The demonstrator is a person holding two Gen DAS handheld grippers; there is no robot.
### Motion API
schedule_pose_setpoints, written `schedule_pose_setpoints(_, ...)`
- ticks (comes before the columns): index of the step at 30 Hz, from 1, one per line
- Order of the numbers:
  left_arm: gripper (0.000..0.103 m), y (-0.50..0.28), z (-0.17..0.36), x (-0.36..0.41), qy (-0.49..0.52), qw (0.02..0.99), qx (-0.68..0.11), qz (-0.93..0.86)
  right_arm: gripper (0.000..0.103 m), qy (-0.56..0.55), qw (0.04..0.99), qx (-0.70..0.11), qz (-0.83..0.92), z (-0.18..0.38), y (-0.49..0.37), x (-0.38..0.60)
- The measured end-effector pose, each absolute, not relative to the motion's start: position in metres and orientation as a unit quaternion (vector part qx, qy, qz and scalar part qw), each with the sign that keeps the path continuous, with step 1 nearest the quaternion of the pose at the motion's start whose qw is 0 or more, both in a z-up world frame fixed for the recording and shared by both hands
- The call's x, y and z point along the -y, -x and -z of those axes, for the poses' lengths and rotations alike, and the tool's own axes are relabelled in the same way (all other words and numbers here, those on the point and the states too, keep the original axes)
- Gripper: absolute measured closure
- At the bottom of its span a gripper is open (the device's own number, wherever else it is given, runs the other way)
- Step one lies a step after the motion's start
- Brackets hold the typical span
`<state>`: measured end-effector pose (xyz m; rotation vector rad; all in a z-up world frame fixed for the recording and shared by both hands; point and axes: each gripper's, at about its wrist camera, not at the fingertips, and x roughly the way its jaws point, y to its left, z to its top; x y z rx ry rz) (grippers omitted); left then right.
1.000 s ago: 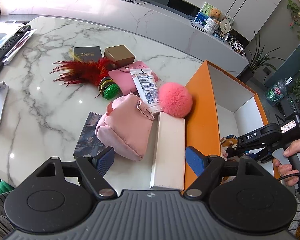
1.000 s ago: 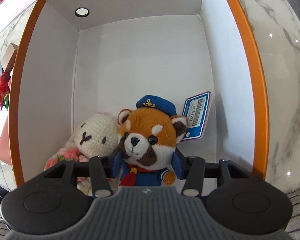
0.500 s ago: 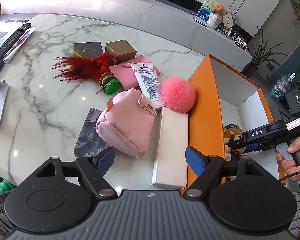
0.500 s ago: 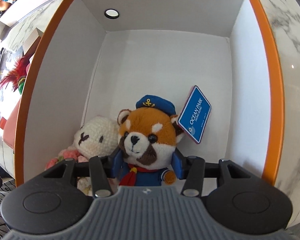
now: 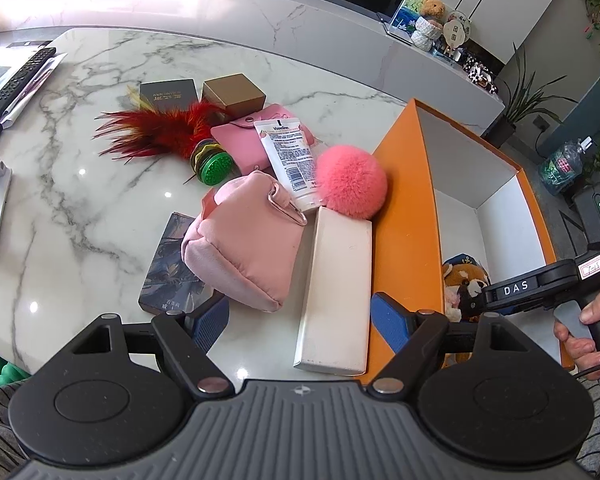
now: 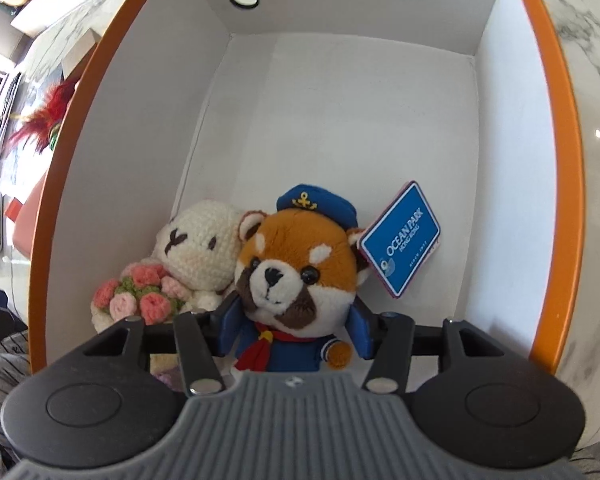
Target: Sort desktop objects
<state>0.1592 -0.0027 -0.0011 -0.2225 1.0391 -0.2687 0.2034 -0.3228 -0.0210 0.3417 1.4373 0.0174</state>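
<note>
Right gripper point(image 6: 296, 334) pinches the red panda plush point(image 6: 296, 276) inside the orange box point(image 6: 556, 160); left gripper point(image 5: 300, 316) hangs spread over the table clutter.

Blue pads of the right gripper press both sides of the plush's blue sailor body, low in the white-lined box, its blue Ocean Park tag point(image 6: 400, 240) sticking out to one side. A cream crochet bear point(image 6: 200, 240) with a pink flower bouquet leans against the plush on the other side. From the left wrist view, the left gripper's jaws stand wide apart with nothing between them, above a long white box point(image 5: 336, 292) that lies against the orange box's outer wall. Beside it on the marble table point(image 5: 80, 220) sit a pink pouch point(image 5: 244, 248), a pink pom-pom point(image 5: 352, 186), a Vaseline tube point(image 5: 292, 156), a pink wallet point(image 5: 240, 136), a red feather toy point(image 5: 156, 132), a gold box point(image 5: 234, 94) and a dark book point(image 5: 168, 94).
</note>
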Motion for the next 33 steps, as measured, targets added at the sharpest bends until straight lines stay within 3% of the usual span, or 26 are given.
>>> schedule_pose_setpoints(1,0.011,-0.159,0.000,0.003,0.105,0.854,-0.493,0.129,0.043,-0.161,0.737,-0.657,-0.003,0.024,-0.202,0.324)
schedule_pose_setpoints(4,0.011,-0.158,-0.002,0.004,0.103,0.857,-0.489,0.127,0.024,-0.146,0.739,-0.658,-0.002,0.027,-0.199,0.319)
schedule_pose_setpoints(6,0.011,-0.158,-0.003,0.004,0.102,0.857,-0.489,0.125,0.021,-0.126,0.745,-0.655,-0.006,0.024,-0.196,0.312)
schedule_pose_setpoints(15,0.011,-0.158,-0.007,0.009,0.092,0.854,-0.496,0.129,0.016,-0.116,0.758,-0.642,-0.016,-0.008,-0.194,0.303)
schedule_pose_setpoints(22,0.011,-0.153,-0.015,0.005,0.063,0.861,-0.490,0.122,0.006,-0.131,0.783,-0.608,-0.013,-0.031,-0.140,0.288)
schedule_pose_setpoints(33,0.011,-0.150,-0.001,-0.012,-0.048,0.880,-0.440,0.170,0.001,-0.078,0.877,-0.470,-0.063,-0.073,-0.189,0.279)
